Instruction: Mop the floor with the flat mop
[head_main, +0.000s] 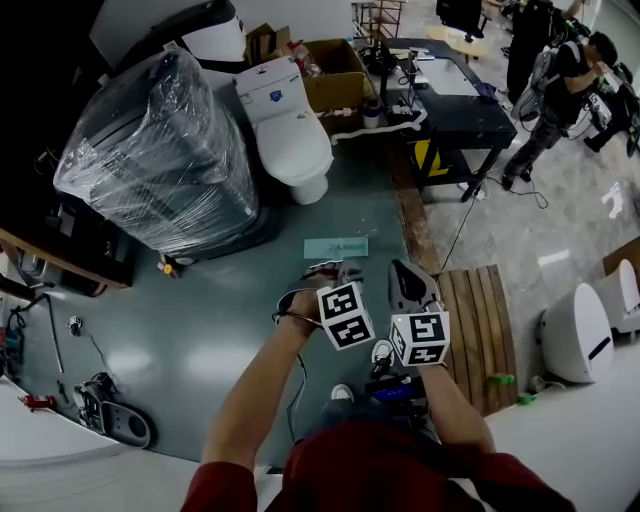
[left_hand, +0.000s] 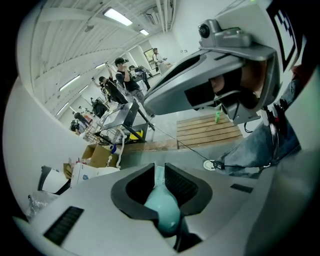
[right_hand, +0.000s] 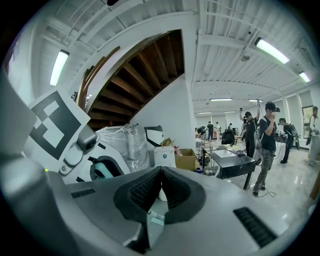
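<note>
The flat mop's pale green head (head_main: 336, 247) lies flat on the grey-green floor in front of the toilet. It also shows low between the jaws as the mop head (right_hand: 156, 218). My left gripper (head_main: 328, 272) is held above and just behind it. In the left gripper view, the left gripper (left_hand: 160, 172) is shut on the mop's teal handle (left_hand: 163, 207). My right gripper (head_main: 408, 275) is close beside it on the right, and its jaws (right_hand: 161, 172) meet at the tips with nothing visible between them. The pole itself is hard to make out.
A white toilet (head_main: 290, 130) stands just beyond the mop head, with a plastic-wrapped machine (head_main: 160, 150) to its left. Cardboard boxes (head_main: 335, 75) and a black table (head_main: 455, 110) are behind. Wooden slats (head_main: 480, 320) lie to the right. People (head_main: 560, 90) stand at the far right, and cables (head_main: 110, 415) lie at the left.
</note>
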